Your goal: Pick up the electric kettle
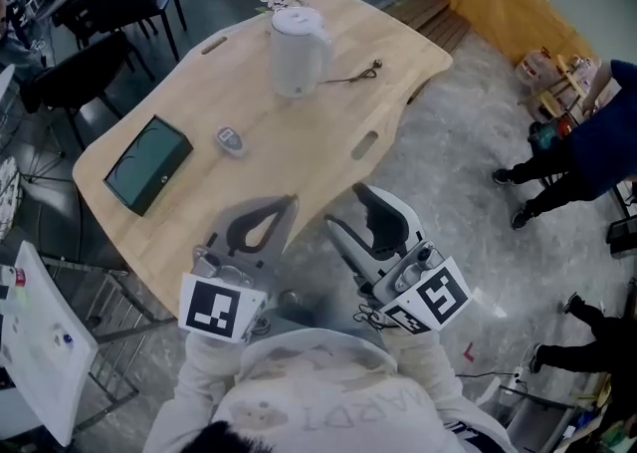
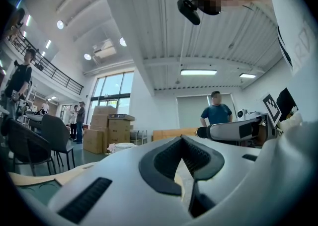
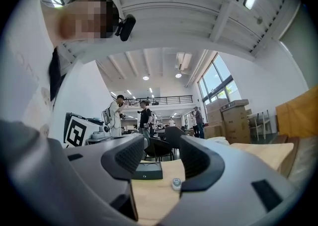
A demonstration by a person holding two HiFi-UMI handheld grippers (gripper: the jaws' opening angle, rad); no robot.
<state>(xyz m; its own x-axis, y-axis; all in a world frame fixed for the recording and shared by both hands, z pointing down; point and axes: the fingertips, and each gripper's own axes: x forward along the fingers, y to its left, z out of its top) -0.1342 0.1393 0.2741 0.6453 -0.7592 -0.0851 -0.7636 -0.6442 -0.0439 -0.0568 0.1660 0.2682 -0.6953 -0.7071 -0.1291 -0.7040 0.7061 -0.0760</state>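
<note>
While both grippers hang over the table's near edge, the left gripper (image 1: 287,208) has its two jaws pressed together on nothing, and the right gripper (image 1: 348,210) has its two jaws apart and empty. Ahead on the one wooden table (image 1: 309,157) lie one dark green box (image 1: 147,164) at ten o'clock and one small grey fob (image 1: 230,139) at eleven. Farther off, near twelve o'clock, the one white kettle (image 1: 297,51) stands upright, well apart from both grippers, with one thin cord (image 1: 356,74) at its three o'clock.
</note>
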